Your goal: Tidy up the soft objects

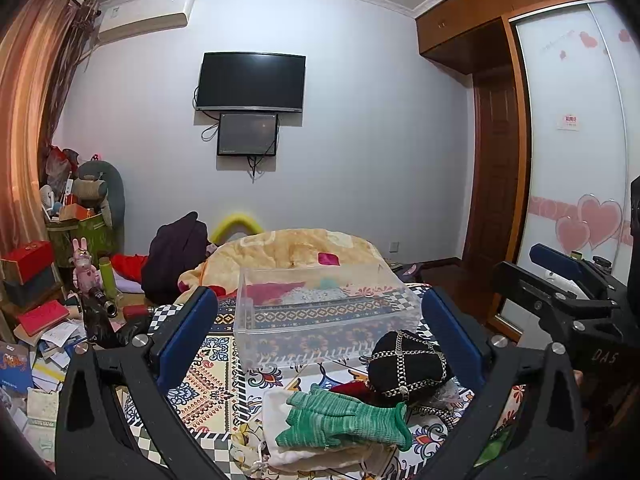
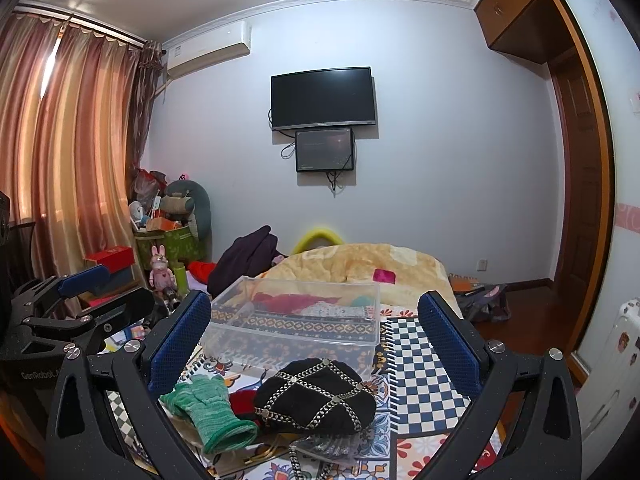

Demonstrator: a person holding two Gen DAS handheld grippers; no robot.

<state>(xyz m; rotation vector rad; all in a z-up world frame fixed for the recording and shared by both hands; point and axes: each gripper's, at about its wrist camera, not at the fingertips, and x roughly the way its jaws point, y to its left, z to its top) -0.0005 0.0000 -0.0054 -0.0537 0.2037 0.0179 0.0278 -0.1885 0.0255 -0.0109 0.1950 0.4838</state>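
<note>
Both sets of tongs are hovering over the bed, fingers spread wide apart and gripping nothing. The left tongs (image 1: 318, 328) are hanging above a green glove (image 1: 344, 420) that is lying on a cream pouch (image 1: 320, 456); the pouch is showing plainly only from this side, its lower edge cut off by the frame. The right tongs (image 2: 314, 334) are hanging above a black hat (image 2: 316, 394) crossed with silver chains, and from here the glove (image 2: 208, 408) is sitting just left of the hat. Something red (image 2: 244, 400) is peeking out between glove and hat, too covered to make out. Only the right view is catching a chain strap (image 2: 296, 460) trailing out from under the hat.

Just behind the hat a clear bin (image 1: 320, 320) is standing on the patterned bedspread (image 2: 424, 364). Through its walls red, white and teal patches are showing, but I cannot tell whether they are lying inside the bin or behind it. Beyond the bin a yellow blanket (image 1: 296, 248) is heaped up.

Each view is also catching the other tongs at its edge, partly cut off.
</note>
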